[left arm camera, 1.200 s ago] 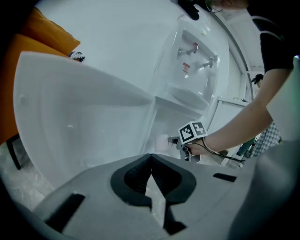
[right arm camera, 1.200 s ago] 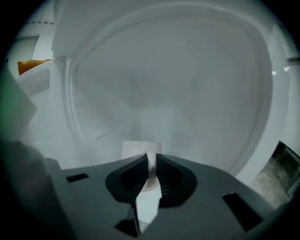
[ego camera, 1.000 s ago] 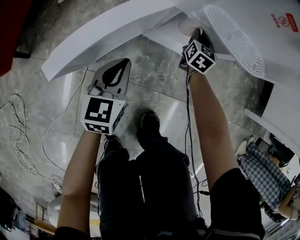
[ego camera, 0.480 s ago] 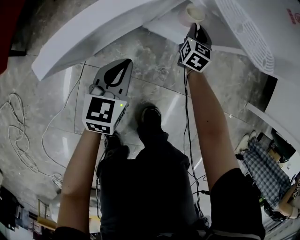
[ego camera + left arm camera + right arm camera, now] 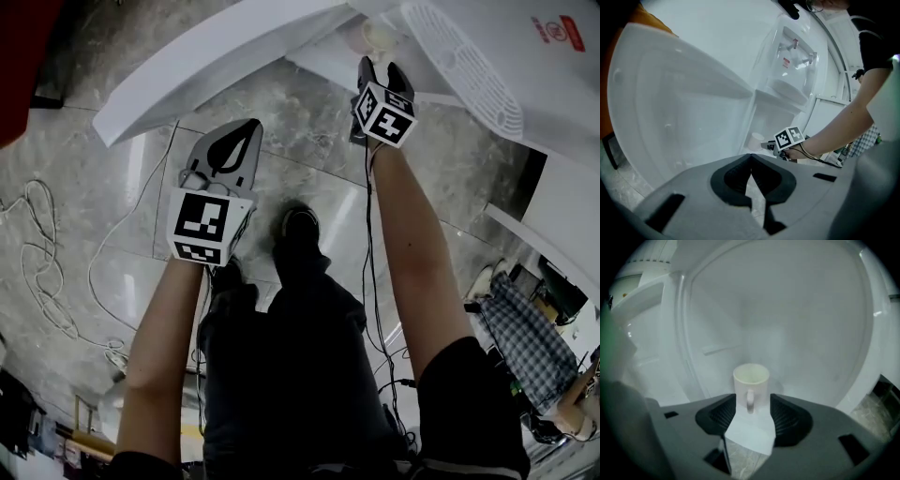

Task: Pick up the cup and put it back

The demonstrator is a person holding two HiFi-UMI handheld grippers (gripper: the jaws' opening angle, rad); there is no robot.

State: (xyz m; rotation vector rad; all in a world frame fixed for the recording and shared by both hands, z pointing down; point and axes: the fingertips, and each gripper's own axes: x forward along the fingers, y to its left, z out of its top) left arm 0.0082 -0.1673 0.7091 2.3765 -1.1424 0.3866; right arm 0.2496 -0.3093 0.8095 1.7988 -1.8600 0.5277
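A white cup (image 5: 751, 383) with its handle toward me stands upright on the white shelf (image 5: 750, 434) inside an open cabinet. My right gripper (image 5: 753, 400) is open; its jaws have just been opening. The cup's near side sits between the fingertips with a gap on each side. From the head view the cup (image 5: 380, 36) is just beyond the right gripper (image 5: 379, 67). My left gripper (image 5: 251, 126) hangs over the floor to the left, shut and holding nothing. The left gripper view shows its own closed jaws (image 5: 750, 157), the cup (image 5: 756, 139) and the right gripper (image 5: 767, 145) beside it.
The cabinet's white door (image 5: 216, 66) swings open to the left. A vented white panel (image 5: 469, 80) lies to the right. Dispenser taps (image 5: 799, 49) sit above the shelf. Cables (image 5: 42, 272) trail on the marble floor, and the person's legs and shoes (image 5: 298, 225) are below.
The right gripper's jaws have spread apart and let go of the cup, which now stands on the shelf. The left gripper has stayed where it was.
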